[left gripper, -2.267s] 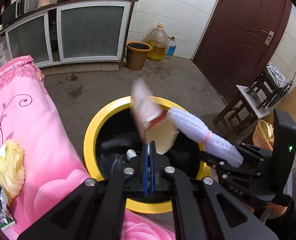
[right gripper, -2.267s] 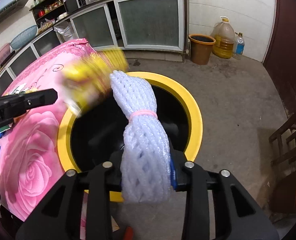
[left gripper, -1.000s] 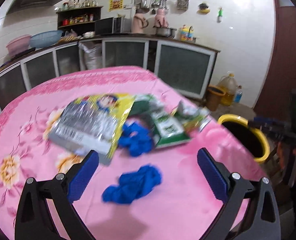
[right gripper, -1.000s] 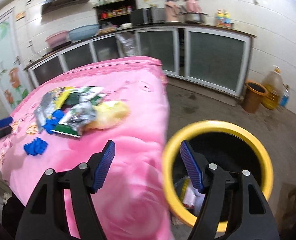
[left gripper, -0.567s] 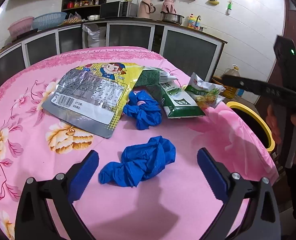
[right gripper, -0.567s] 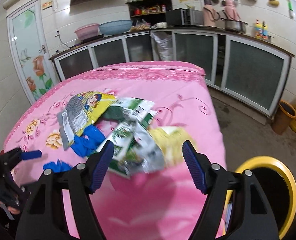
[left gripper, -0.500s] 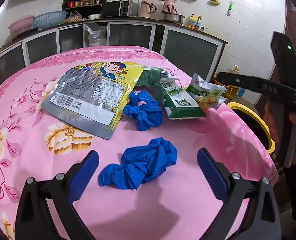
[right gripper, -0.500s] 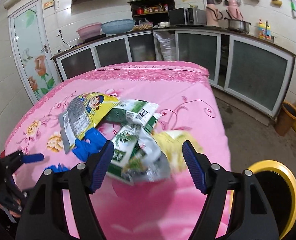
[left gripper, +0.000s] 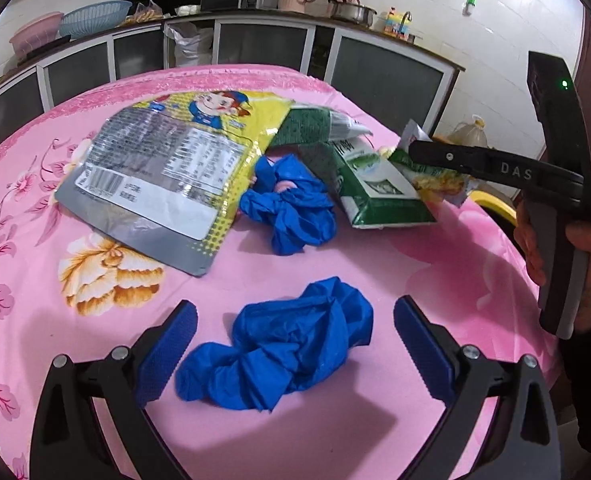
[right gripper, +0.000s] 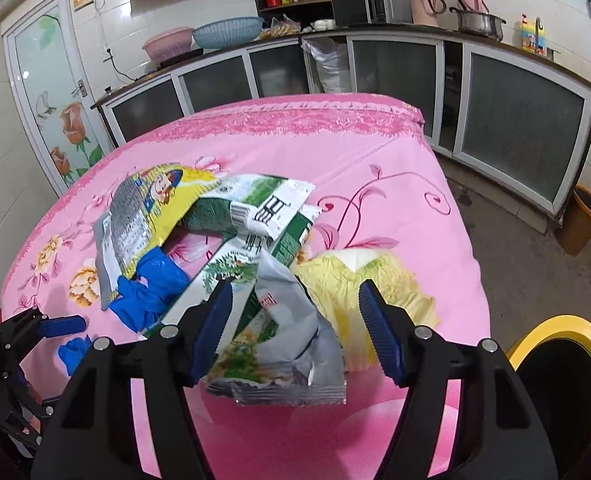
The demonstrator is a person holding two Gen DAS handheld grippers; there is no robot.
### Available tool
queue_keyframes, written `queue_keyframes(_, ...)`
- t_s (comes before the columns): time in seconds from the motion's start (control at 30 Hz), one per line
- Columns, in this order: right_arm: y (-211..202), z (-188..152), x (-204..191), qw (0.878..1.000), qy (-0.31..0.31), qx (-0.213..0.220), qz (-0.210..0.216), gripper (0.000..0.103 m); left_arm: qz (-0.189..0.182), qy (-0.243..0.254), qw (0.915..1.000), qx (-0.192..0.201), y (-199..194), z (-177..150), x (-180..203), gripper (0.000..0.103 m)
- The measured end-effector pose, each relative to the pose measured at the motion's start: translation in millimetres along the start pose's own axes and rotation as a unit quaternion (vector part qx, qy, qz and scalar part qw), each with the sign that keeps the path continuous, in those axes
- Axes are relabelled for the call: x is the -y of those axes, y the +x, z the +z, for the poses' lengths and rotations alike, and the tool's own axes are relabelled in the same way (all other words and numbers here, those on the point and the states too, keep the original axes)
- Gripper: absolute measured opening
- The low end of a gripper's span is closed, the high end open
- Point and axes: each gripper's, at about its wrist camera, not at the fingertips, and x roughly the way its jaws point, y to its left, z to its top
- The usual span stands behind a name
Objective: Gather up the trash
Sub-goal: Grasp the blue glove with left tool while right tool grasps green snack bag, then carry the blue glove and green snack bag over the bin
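Trash lies on a pink flowered tablecloth [left gripper: 335, 420]. My left gripper [left gripper: 293, 340] is open and straddles a crumpled blue glove [left gripper: 287, 344]. A second blue glove [left gripper: 291, 208], a big yellow and silver snack bag [left gripper: 163, 172] and green packets [left gripper: 379, 184] lie beyond. My right gripper [right gripper: 295, 328] is open just above a crumpled silver and green wrapper [right gripper: 283, 344]. A yellow wrapper [right gripper: 363, 284] lies to its right. The yellow-rimmed black bin [right gripper: 563, 376] stands at the table's right edge.
Kitchen cabinets [right gripper: 515, 128] run along the back wall. A brown bucket [right gripper: 583, 220] and oil jugs stand on the concrete floor. The right gripper's body and the hand that holds it [left gripper: 555, 200] show at the right of the left wrist view.
Both grippers dropped their trash in the bin and swung back over the table, open. The left has closed in on the near blue glove; the right has come down over the silver wrapper.
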Motion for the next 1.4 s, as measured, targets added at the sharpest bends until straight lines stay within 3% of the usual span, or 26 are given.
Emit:
queue_keyframes(0.2,10,-4,4,1.000,0.001,-0.021,0.002,0.052,0.013,0.018,0.9996,-0.018,12,1,8,0.086)
queue_keyframes(0.3,11,-4,3,1.000,-0.001,-0.026,-0.004,0.033,0.022,0.017,0.9995,-0.016,13,1,9,0.063)
queue_keyframes(0.37,10,-5,2,1.000,0.000,-0.027,-0.006,0.022,0.018,0.010,0.9996,-0.017,12,1,6,0.038)
queue_keyframes(0.47,5,-6,1,1.000,0.003,-0.025,-0.007,0.019,0.019,0.004,0.9997,-0.016,9,1,5,0.020)
queue_keyframes(0.77,-36,0,-1,1.000,0.011,0.009,0.008,0.019,-0.001,-0.015,0.9997,0.017,-36,-4,-4,0.017)
queue_keyframes(0.97,-65,-2,-5,1.000,0.011,0.026,0.008,0.019,0.009,-0.017,0.9986,0.048,-73,-5,-12,0.017)
queue_keyframes(1.4,-101,-40,-1,0.999,0.029,0.028,-0.001,0.019,0.012,-0.002,0.9979,0.064,-101,-13,3,0.017)
